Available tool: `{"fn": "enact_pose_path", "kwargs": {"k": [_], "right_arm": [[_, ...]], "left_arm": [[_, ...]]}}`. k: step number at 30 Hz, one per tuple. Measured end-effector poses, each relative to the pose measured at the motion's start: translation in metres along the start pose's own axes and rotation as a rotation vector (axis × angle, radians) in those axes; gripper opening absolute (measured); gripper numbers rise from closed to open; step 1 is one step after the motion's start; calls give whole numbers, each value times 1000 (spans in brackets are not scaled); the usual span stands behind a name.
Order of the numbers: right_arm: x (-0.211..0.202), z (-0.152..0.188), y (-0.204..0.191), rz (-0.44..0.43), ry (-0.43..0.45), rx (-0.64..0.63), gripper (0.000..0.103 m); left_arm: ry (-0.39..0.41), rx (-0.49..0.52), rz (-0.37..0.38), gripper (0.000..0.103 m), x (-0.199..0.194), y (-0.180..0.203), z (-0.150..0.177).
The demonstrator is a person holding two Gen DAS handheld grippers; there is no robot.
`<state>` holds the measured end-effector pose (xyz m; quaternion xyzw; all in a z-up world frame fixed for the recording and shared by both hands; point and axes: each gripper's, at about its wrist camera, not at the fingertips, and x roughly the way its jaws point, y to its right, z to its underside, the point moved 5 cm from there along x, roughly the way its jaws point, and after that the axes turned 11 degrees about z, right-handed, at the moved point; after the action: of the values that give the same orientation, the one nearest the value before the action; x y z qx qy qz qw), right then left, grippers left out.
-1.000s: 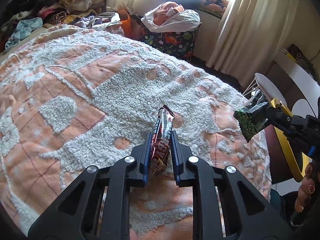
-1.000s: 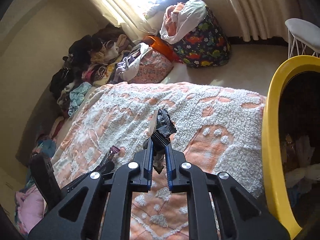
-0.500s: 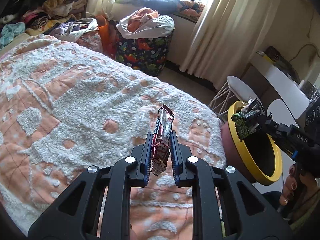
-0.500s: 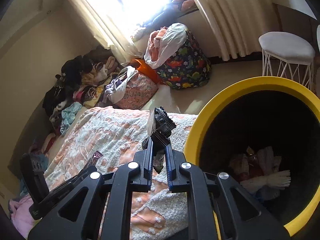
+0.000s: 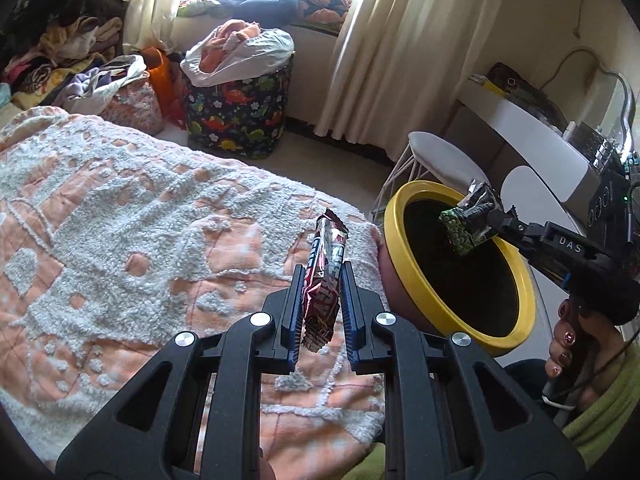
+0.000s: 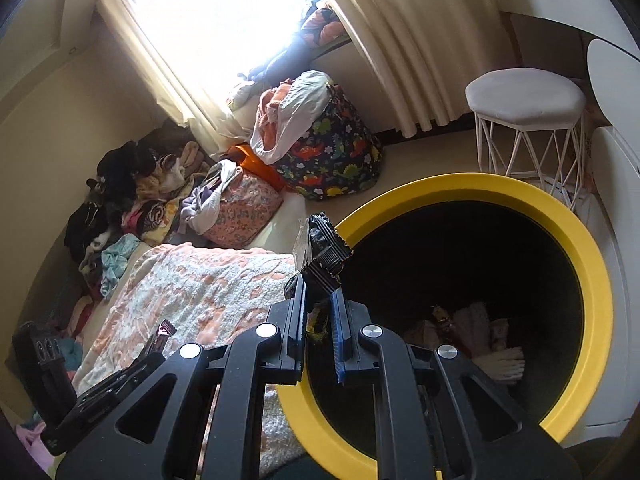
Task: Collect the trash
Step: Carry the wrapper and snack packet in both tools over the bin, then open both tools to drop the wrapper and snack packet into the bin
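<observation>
- Two wrappers are in view, one clamped in each gripper.
- The left gripper [image 5: 320, 300] pinches a red-and-silver candy bar wrapper [image 5: 325, 264] between its blue-padded fingers; the wrapper stands nearly upright, its top end sticking out past the fingertips, above the orange-and-white bedspread [image 5: 140, 216].
- The right gripper [image 6: 318, 308] is closed on a dark crumpled wrapper [image 6: 322, 252], which rises from the fingers right over the near rim of the bin.
- From the left wrist view, that same wrapper [image 5: 470, 218], green-dotted on one side, hangs over the bin's dark opening.
- One yellow-rimmed bin [image 6: 592, 264] stands just beside the bed's edge; some pale trash lies at its bottom.
- One white stool [image 6: 524, 100] stands behind the bin, and one dinosaur-print bag [image 6: 336, 160] stuffed with laundry sits near the curtains [image 5: 400, 52].
</observation>
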<state>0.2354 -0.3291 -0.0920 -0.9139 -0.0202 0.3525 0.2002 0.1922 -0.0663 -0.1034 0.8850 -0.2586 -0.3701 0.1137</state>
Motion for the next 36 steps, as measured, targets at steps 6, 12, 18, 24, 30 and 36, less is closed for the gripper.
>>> {"fn": "enact_pose_path", "kwargs": {"k": [6,12,18,24,30,36], "right_arm": [[-5,-5,22,39,11,32,11],[-8,-6,40,73,-11,57,11],[-7,-2,55,94,-51,69,13],[-14,1,72,123,-62,99,32],[-35,0,82,148,-38,89,50],[-65,-5,80,142,51,30,70]], "left_arm": [[-16,40,26,12,6,22,0],[-37,82,57,12,20,46,-1],[-70,129,91,12,44,72,-3],[-115,178,110,12,75,95,-1],[-153,187,137,22,100,108,1],[-124,192,111,61,96,109,-1]]}}
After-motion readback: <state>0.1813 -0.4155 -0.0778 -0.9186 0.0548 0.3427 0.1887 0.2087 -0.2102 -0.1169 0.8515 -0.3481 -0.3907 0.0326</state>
